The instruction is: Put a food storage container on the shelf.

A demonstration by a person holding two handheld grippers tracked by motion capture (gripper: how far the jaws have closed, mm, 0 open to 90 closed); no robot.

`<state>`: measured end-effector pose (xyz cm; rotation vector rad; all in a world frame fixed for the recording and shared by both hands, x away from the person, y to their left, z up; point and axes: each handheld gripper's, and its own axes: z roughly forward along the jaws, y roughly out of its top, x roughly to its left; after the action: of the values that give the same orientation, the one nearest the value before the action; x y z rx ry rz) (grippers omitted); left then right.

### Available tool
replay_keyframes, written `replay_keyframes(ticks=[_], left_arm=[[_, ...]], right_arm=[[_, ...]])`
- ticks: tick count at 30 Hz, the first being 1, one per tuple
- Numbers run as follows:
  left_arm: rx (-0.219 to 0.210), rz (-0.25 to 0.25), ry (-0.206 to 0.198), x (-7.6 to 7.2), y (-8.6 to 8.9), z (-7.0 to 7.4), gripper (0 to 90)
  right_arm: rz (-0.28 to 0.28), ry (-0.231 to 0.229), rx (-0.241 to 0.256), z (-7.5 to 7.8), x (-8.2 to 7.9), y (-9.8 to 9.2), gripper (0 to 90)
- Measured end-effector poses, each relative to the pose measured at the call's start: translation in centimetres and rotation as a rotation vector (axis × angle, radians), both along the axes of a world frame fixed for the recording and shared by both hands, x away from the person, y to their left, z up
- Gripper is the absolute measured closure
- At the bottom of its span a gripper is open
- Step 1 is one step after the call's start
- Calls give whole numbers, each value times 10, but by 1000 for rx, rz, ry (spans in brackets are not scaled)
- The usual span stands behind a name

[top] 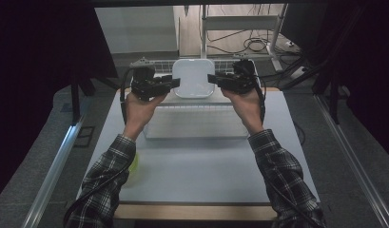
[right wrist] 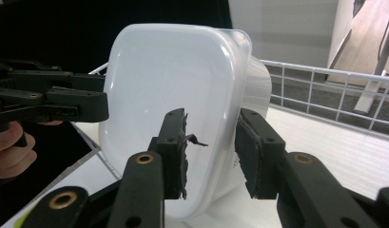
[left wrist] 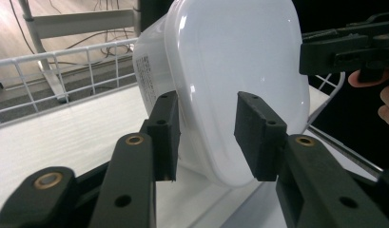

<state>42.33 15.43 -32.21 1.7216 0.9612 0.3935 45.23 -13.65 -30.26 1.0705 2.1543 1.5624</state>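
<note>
A white lidded plastic container (top: pixel 193 77) sits at the far end of the bench (top: pixel 197 166), by a wire rack (top: pixel 220 64). The left claw (top: pixel 174 83) and right claw (top: pixel 211 78) flank it, both released. Close evenly on opposite edges; contact seems not yet made.

Your left sleeve hid most of a yellow-green object (top: pixel 134 167) on the table (top: pixel 206 166), so you couldn't tell what it was. The label print (left wrist: pixel 145 76) on the white container (left wrist: pixel 239 71) was too small to read.
</note>
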Motion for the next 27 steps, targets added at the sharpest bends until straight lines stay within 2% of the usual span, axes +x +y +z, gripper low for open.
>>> replay_keyframes(ticks=[7, 12, 15, 17, 18, 23, 27], left_arm=[[-6, 17, 0, 10, -2, -2, 563], [-38, 13, 22, 16, -1, -3, 557], [-23, 29, 22, 18, -1, -3, 529], [-3, 40, 15, 20, -2, -4, 523], [-8, 47, 8, 20, -2, -4, 518], [-22, 58, 12, 26, -2, -4, 513], [-16, 69, 14, 29, -3, -4, 495]], right_arm=[[-16, 0, -19, -2, 9, 5, 603], [-22, 10, -13, -4, 14, 6, 581], [-33, 9, -19, -4, 16, 7, 557], [-51, -6, -53, -4, 16, 10, 544], [-58, -16, -71, -5, 16, 12, 543], [-65, -25, -79, -4, 18, 17, 544], [-66, -6, -63, -5, 20, 15, 543]])
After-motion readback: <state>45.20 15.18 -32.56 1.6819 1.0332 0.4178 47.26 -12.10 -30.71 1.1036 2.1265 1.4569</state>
